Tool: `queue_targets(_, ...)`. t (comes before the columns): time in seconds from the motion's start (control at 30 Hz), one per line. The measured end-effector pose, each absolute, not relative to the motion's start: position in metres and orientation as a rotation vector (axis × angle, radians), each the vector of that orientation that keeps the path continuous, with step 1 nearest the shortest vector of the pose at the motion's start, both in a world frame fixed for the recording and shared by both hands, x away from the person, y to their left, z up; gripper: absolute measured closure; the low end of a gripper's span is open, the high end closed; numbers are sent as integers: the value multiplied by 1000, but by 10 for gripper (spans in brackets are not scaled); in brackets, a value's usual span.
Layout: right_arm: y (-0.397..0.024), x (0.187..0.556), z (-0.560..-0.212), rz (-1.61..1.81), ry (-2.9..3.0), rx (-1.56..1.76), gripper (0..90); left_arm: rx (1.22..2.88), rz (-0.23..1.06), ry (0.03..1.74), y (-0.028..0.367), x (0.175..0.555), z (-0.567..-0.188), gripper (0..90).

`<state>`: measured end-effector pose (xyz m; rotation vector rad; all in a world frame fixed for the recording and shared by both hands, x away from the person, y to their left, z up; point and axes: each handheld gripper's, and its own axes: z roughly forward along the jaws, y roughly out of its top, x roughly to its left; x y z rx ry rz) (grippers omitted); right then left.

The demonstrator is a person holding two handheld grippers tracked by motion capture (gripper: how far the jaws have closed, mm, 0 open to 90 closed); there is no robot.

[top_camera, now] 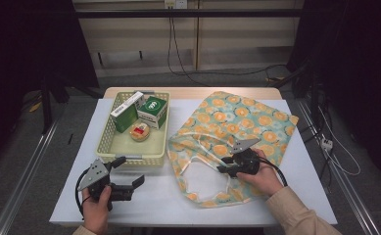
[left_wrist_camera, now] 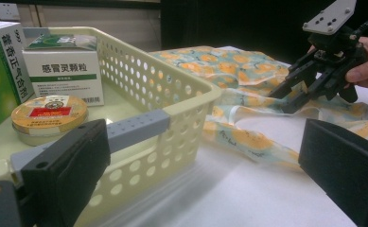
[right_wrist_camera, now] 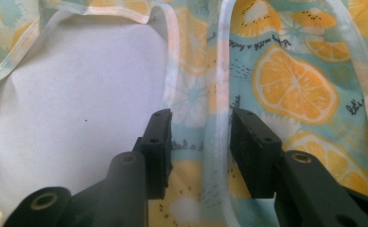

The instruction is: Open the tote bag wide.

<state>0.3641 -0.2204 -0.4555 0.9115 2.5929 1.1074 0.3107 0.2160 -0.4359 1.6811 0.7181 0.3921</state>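
The one soft cloth bag with orange slices on blue-green [top_camera: 232, 132] lies flat on the white table [top_camera: 300, 191], at 3 o'clock from the one pale yellow plastic basket with holes [top_camera: 110, 142]. The right gripper [top_camera: 227, 165] is partly open over the bag's handle strap [right_wrist_camera: 219, 118], jaws on each side, not squeezing. The left gripper [top_camera: 129, 174] is wide open, holding nothing, at 6 o'clock from the basket, which has two green and white boxes [top_camera: 153, 111] and one small round tin [top_camera: 139, 131].

A lab-like recording space: a white-topped wooden table [top_camera: 276, 161] stands on grey carpet between dark curtains, metal floor rails [top_camera: 24, 181] run beside it, and loose black cables [top_camera: 178, 54] hang from a wall socket
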Motion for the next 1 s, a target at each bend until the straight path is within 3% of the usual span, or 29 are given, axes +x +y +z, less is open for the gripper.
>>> queue_targets(0.43, -227, 368, -454, 1115, 2570, 953, 880, 1682, 397, 714, 216, 311, -435, 26)
queue_targets(1.0, -246, 386, -423, 1174, 2495, 1008, 892, 1675, 401, 717, 218, 310, -434, 26)
